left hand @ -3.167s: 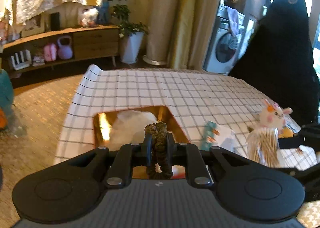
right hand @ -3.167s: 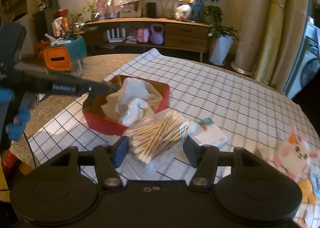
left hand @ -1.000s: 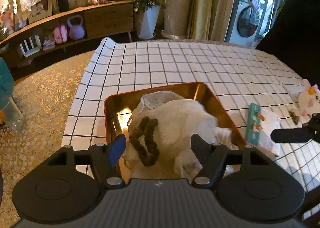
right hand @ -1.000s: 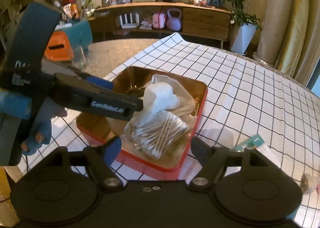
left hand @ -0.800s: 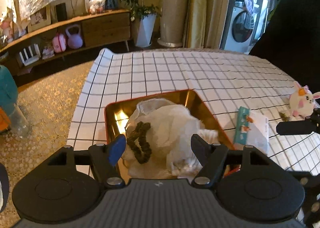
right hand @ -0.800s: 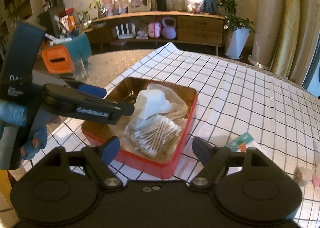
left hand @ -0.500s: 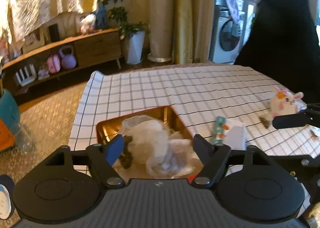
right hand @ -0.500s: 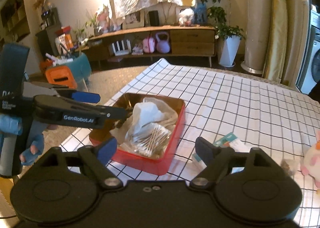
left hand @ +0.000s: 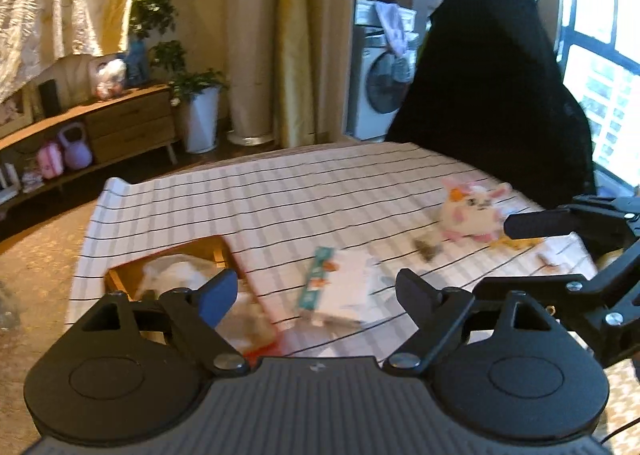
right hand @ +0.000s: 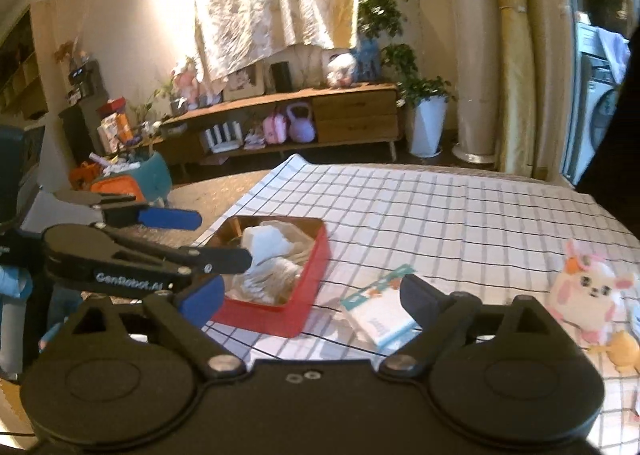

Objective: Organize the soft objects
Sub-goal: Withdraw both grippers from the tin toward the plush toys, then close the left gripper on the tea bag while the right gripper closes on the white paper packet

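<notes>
A red tin box (right hand: 310, 287) sits on the checked tablecloth (right hand: 460, 211), holding white cloths and a bag of cotton swabs (right hand: 268, 275). It shows blurred in the left wrist view (left hand: 240, 279). A tissue pack (right hand: 378, 307) (left hand: 340, 291) lies right of the box. A white and pink plush toy (right hand: 586, 289) (left hand: 472, 211) sits further right. My left gripper (left hand: 316, 291) is open and empty, raised near the box. My right gripper (right hand: 308, 291) is open and empty above the table's near side.
A small brown item (left hand: 426, 247) lies near the plush. A black covered chair (left hand: 492, 95) stands behind the table. A wooden sideboard (right hand: 320, 119) and potted plant (right hand: 426, 119) are across the room. An orange and teal bin (right hand: 120, 179) stands on the floor at left.
Both grippers let go of their items, the hair tie and the swab bag, into the box, then rose and pulled back. The left view has swung to the right.
</notes>
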`<state>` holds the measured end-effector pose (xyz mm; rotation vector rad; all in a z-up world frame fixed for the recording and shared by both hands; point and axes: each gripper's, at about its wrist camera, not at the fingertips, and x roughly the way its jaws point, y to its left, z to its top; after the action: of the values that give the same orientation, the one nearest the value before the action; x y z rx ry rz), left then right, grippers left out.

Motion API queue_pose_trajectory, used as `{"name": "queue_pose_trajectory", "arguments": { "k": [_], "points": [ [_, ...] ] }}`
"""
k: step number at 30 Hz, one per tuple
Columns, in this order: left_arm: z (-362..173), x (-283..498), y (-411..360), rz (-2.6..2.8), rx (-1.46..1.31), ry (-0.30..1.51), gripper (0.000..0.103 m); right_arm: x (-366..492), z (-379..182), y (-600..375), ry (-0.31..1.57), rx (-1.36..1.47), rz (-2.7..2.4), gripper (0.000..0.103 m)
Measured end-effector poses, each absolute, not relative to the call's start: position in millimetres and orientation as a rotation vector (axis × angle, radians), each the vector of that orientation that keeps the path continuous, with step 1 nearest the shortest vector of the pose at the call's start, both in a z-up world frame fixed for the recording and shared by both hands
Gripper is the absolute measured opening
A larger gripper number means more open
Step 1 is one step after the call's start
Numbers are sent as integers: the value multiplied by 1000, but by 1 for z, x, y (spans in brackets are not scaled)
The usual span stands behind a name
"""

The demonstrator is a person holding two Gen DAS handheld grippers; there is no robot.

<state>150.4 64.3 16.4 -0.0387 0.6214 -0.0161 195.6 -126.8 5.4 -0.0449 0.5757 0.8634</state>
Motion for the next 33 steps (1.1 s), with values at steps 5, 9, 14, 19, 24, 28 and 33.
{"name": "queue_pose_trajectory", "arguments": {
  "k": [5,9,14,19,24,28,33],
  "points": [
    [19,157,36,-83,-73,606,91,191,5,-167,551,-23,814,96],
    [18,170,14,-132,-84,592,101,189,-1,-203,545,-9,758,96],
    [8,193,-11,-187,-116,606,101,194,-12,-254,556,13,664,96],
    [-8,216,-39,-278,-90,607,103,202,-28,-293,572,6,575,96],
    [-26,247,-53,-340,-155,689,103,214,-50,-326,601,-1,489,96],
    [-41,274,-67,-351,-191,711,103,228,-73,-347,642,12,440,96],
    [-60,303,-87,-274,-67,720,103,254,-101,-365,688,8,372,95]
  ]
}}
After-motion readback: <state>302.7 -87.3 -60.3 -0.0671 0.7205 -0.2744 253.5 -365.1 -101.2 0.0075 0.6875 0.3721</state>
